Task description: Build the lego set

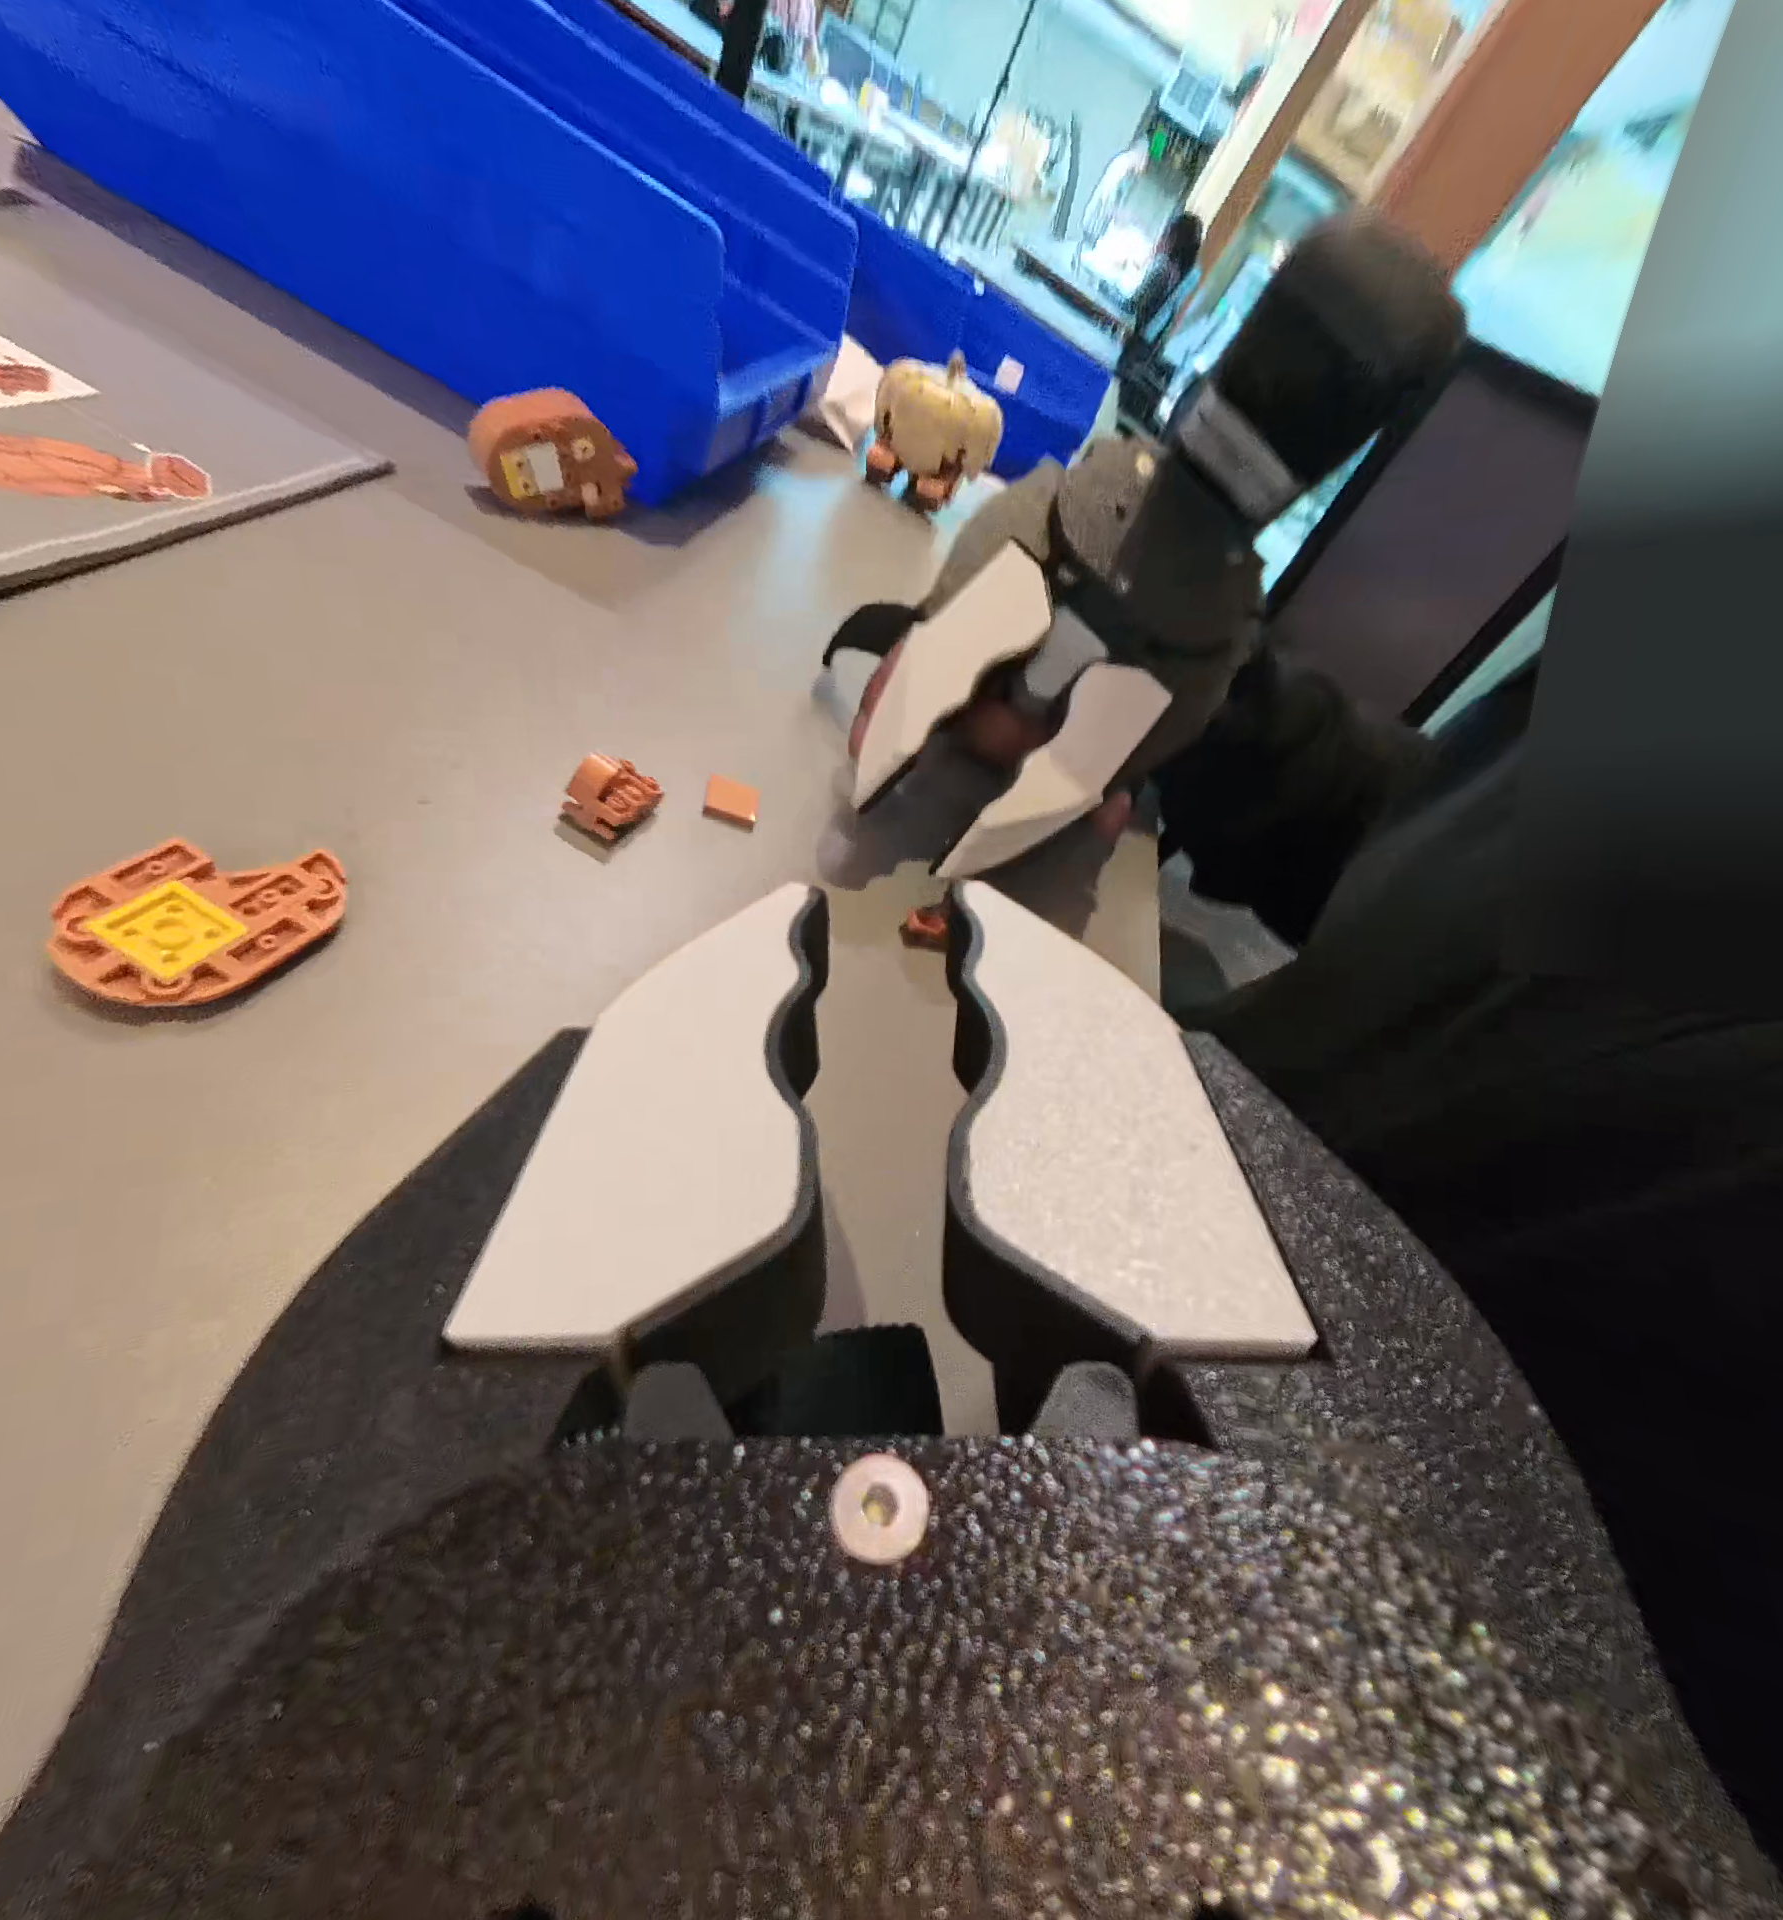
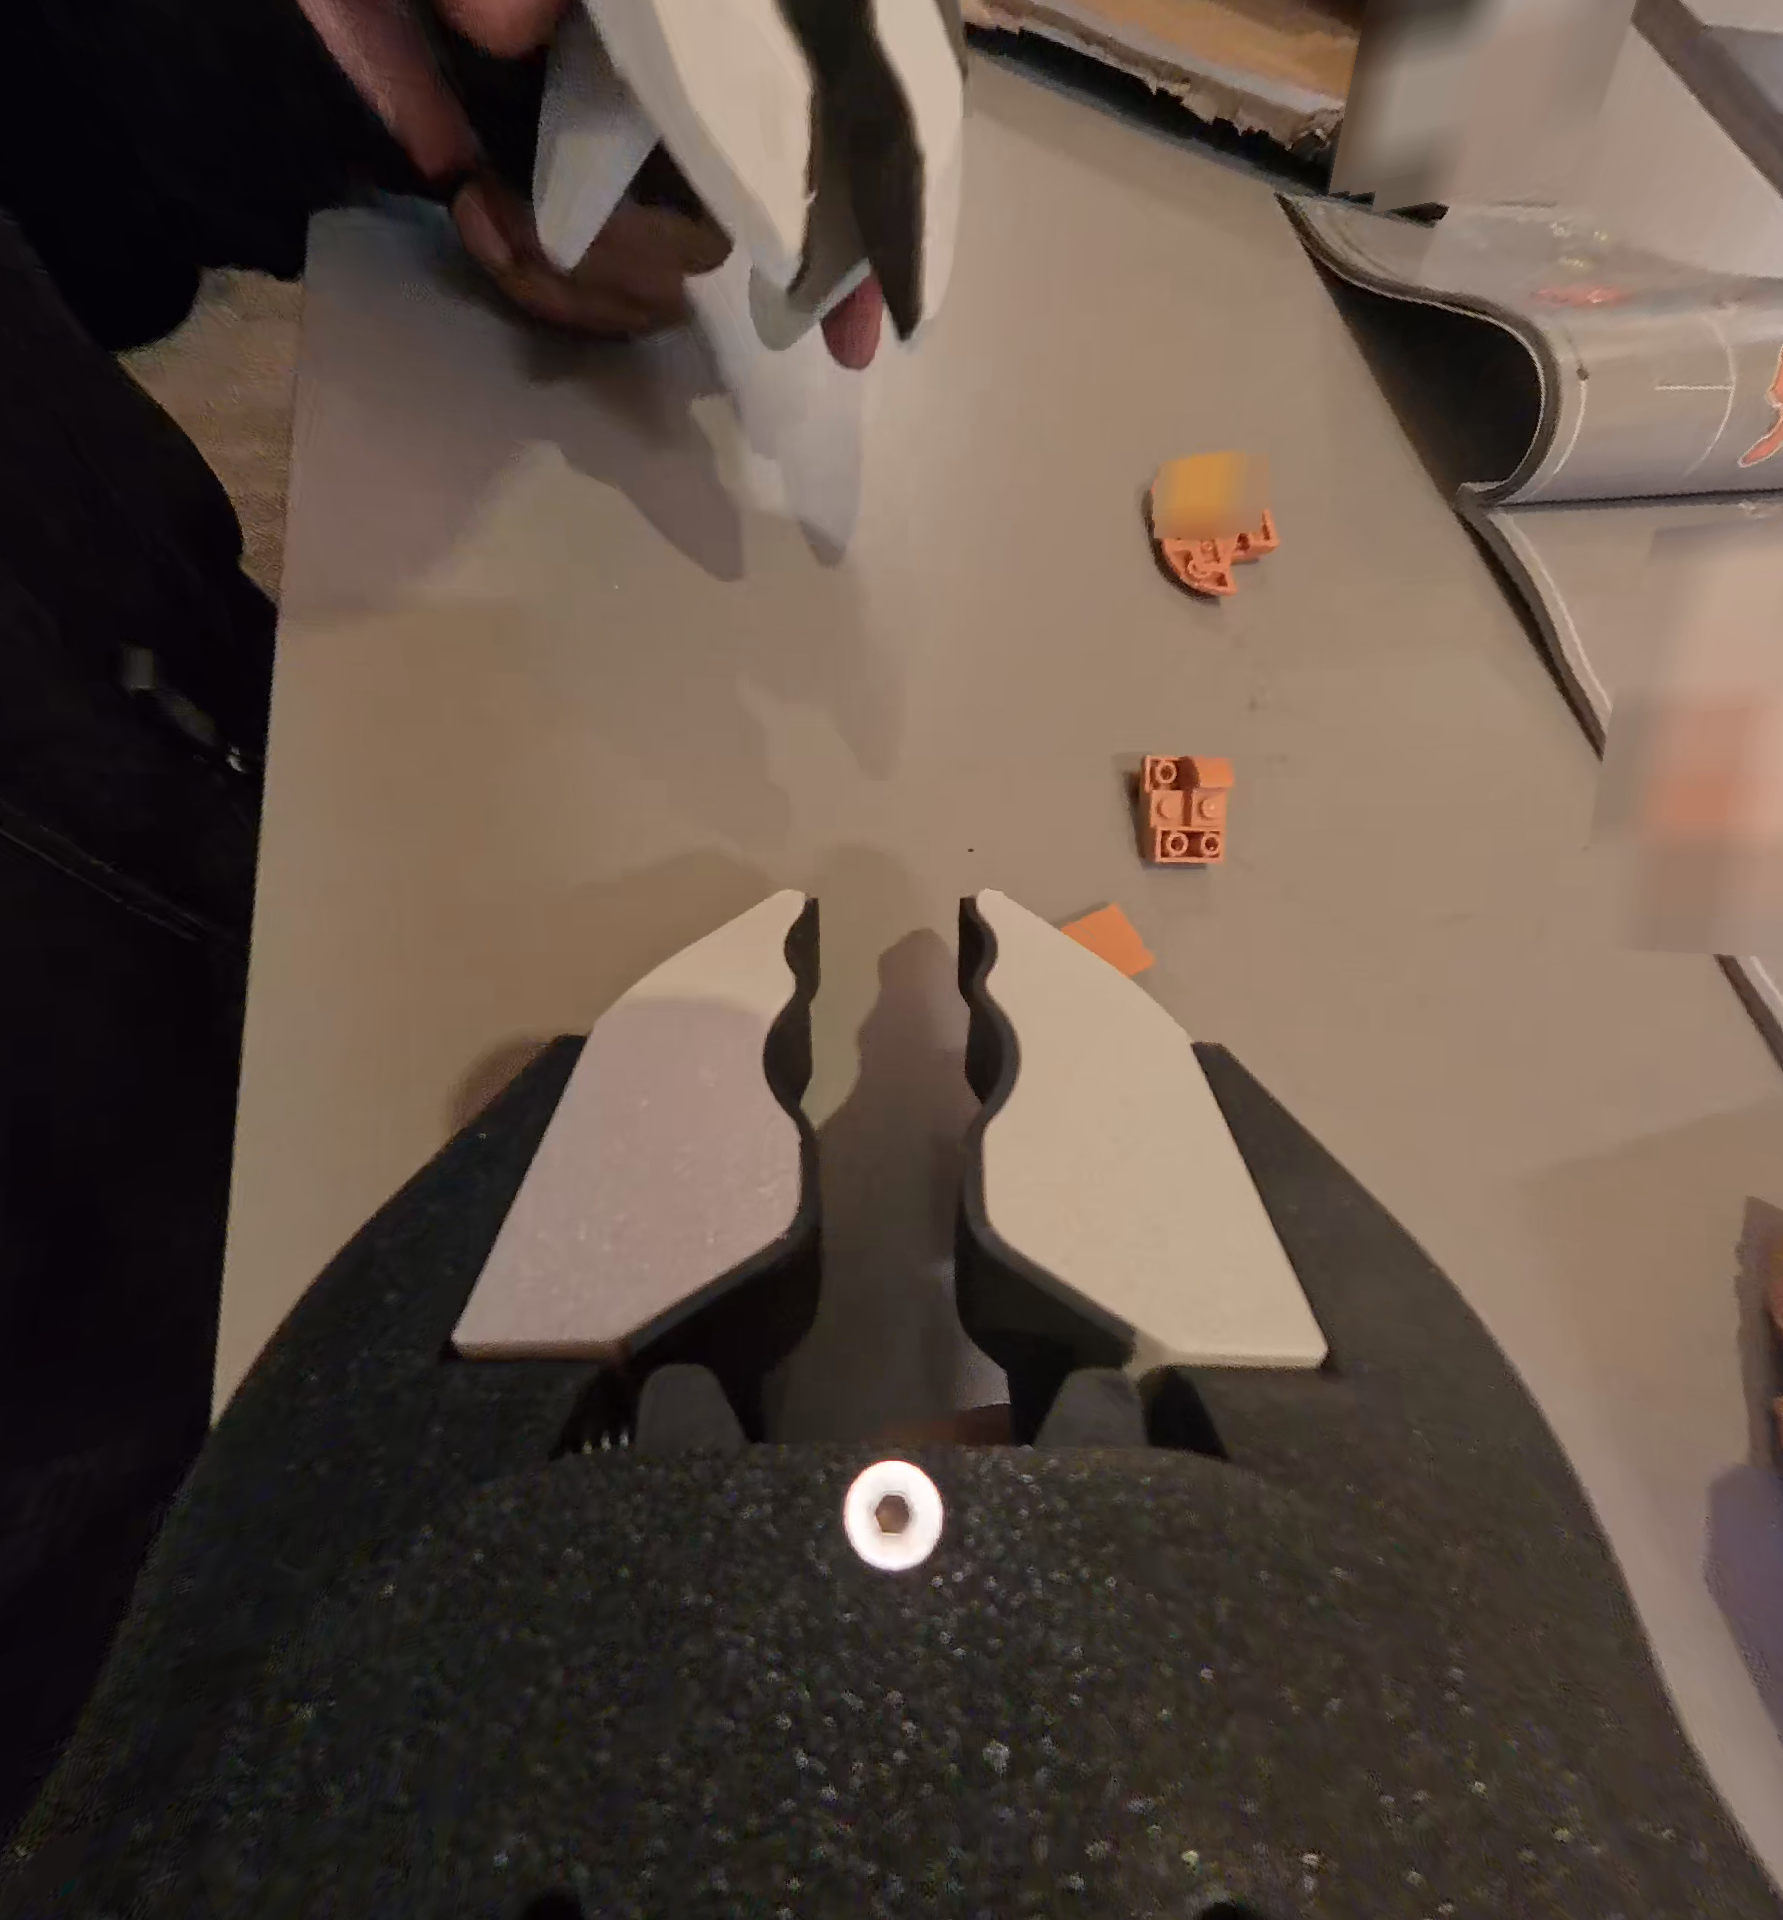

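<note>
My left gripper (image 1: 887,902) is open and low over the grey table (image 1: 347,727). A tiny orange piece (image 1: 926,925) lies on the table just past its tips, against the right fingertip (image 1: 975,914); the left pad stands clear of it. My right gripper (image 1: 913,831) points at the left one from just beyond, open and empty. In the right wrist view the right gripper (image 2: 889,904) is open over bare table, with a flat orange tile (image 2: 1110,940) beside its right finger. The left gripper (image 2: 814,260) shows blurred at the top.
An orange brick cluster (image 1: 612,795), a tile (image 1: 731,800) and a flat orange plate with a yellow square (image 1: 191,925) lie to the left. A brown round build (image 1: 544,452), a cream pumpkin model (image 1: 934,426), blue bins (image 1: 451,208) and a booklet (image 2: 1645,395) stand farther off. The tips of one gripper are about 10 centimetres away from the tips of the other.
</note>
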